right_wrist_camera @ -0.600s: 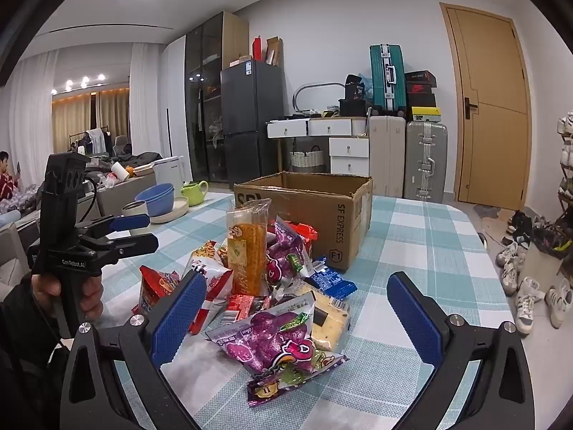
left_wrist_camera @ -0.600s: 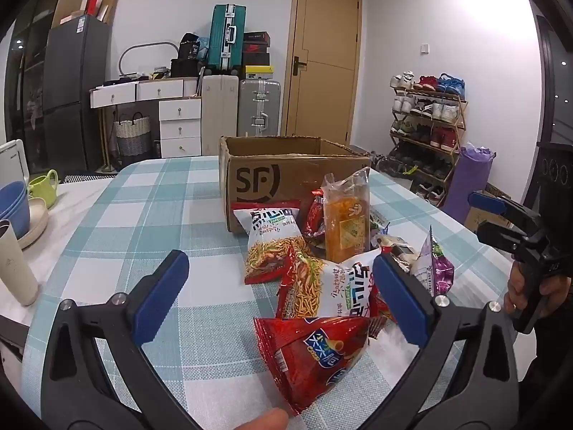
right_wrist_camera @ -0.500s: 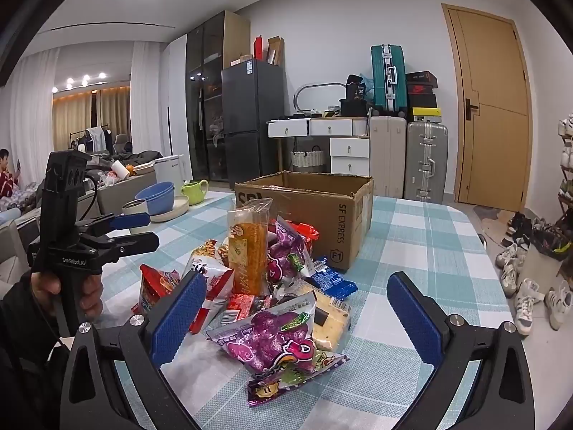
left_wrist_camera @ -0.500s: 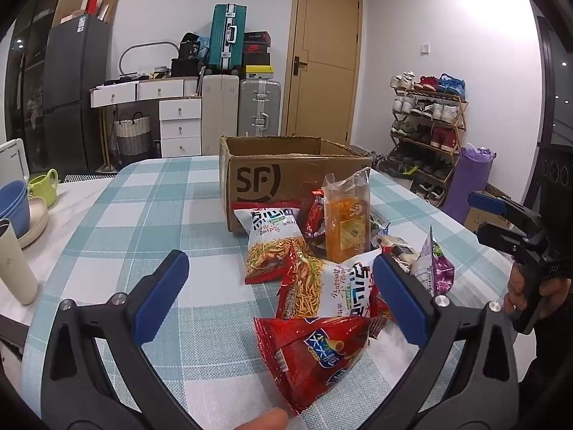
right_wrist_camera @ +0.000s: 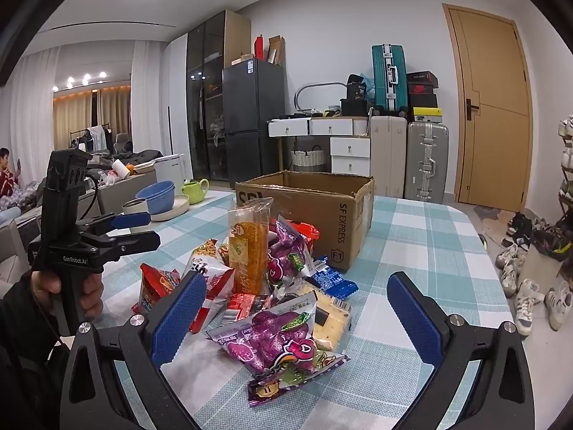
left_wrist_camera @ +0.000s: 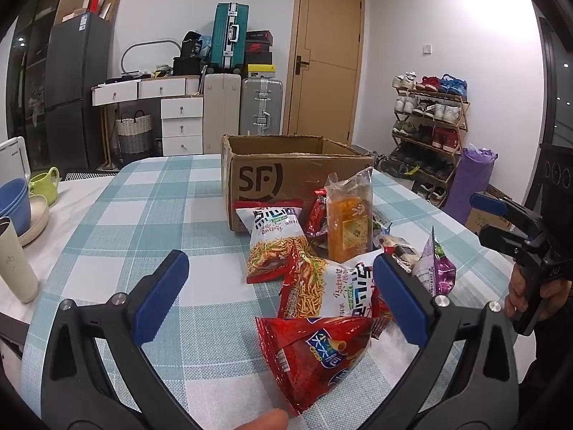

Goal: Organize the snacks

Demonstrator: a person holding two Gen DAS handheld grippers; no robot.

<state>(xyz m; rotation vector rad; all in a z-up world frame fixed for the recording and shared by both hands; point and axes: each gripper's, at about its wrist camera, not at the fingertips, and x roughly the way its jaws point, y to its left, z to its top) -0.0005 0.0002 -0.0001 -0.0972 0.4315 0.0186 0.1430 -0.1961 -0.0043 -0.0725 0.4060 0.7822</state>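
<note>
Snacks [right_wrist_camera: 265,286] lie heaped on the checked tablecloth [left_wrist_camera: 150,215] just in front of the open cardboard box [left_wrist_camera: 286,175], some bags leaning on its front wall. The left gripper [left_wrist_camera: 279,294] hovers over the near side of the heap, jaws wide apart, a red chip bag [left_wrist_camera: 315,354] between them. The right gripper [right_wrist_camera: 297,315] is likewise spread, empty, above a purple candy bag [right_wrist_camera: 272,340]. Bare cloth lies left of the pile and right of the box. The box's inside is hidden, and lower packets are buried under others.
</note>
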